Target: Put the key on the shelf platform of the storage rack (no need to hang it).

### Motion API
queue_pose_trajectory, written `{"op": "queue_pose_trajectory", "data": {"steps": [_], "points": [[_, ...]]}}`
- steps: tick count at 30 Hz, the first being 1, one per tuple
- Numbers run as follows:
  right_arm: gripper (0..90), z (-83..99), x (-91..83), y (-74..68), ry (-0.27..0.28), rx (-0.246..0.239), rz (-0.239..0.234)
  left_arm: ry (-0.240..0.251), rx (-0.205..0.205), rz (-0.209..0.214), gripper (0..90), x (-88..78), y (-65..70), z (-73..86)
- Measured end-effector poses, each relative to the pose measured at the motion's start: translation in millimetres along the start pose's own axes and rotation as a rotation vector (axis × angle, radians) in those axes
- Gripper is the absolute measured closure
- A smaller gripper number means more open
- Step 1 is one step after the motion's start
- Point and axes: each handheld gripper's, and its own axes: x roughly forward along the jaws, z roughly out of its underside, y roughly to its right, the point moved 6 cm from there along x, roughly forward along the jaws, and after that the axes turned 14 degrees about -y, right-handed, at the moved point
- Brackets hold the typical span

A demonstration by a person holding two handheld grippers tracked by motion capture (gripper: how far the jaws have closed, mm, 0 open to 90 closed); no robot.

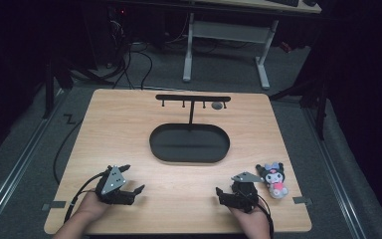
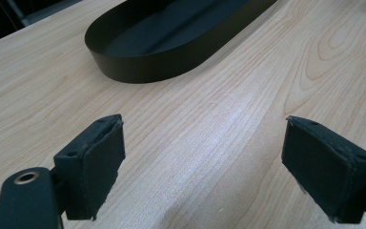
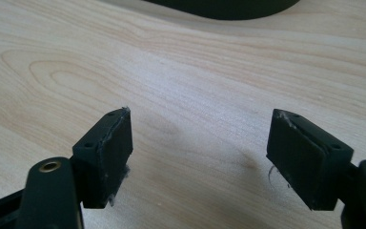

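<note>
On the wooden table (image 1: pixel 129 124), a black oval tray (image 1: pixel 152 144) lies in the middle. A thin black stand (image 1: pixel 193 98) with several hooks rises from its far side. A small grey item (image 1: pixel 217 105) hangs near the bar's right end. A little plush doll (image 1: pixel 275 179), black, white and pink, lies at the front right. My left gripper (image 1: pixel 134 178) rests at the front left, open and holding nothing. My right gripper (image 1: pixel 226 185) sits just left of the doll, open and apart from it. In the left gripper view the tray's wall (image 2: pixel 147 69) lies ahead of the spread pads (image 2: pixel 100 162).
The table's front edge runs just behind both hands. Beyond the far edge a white desk frame (image 1: pixel 189 50) and cables (image 1: pixel 129 59) stand on grey floor. A cable (image 1: pixel 62 149) trails off the table's left side. In the right gripper view the tray's edge (image 3: pixel 228 9) sits at the top.
</note>
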Motion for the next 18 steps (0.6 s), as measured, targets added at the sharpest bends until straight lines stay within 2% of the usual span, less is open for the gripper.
{"op": "queue_pose_trajectory", "data": {"steps": [7,12,18], "points": [[25.0,-1.1,0.4,2.0,-0.055,-0.01,0.004,0.004,0.005,0.005,15.4,-0.6,0.7,0.2],[24.9,-6.6,-1.2,4.3,-0.095,-0.02,0.027,0.004,0.004,0.004,15.4,-0.6,0.6,0.2],[24.6,-11.6,-2.5,-0.4,-0.127,-0.042,0.019,0.002,0.009,-0.001,15.4,-0.5,1.1,0.3]]}}
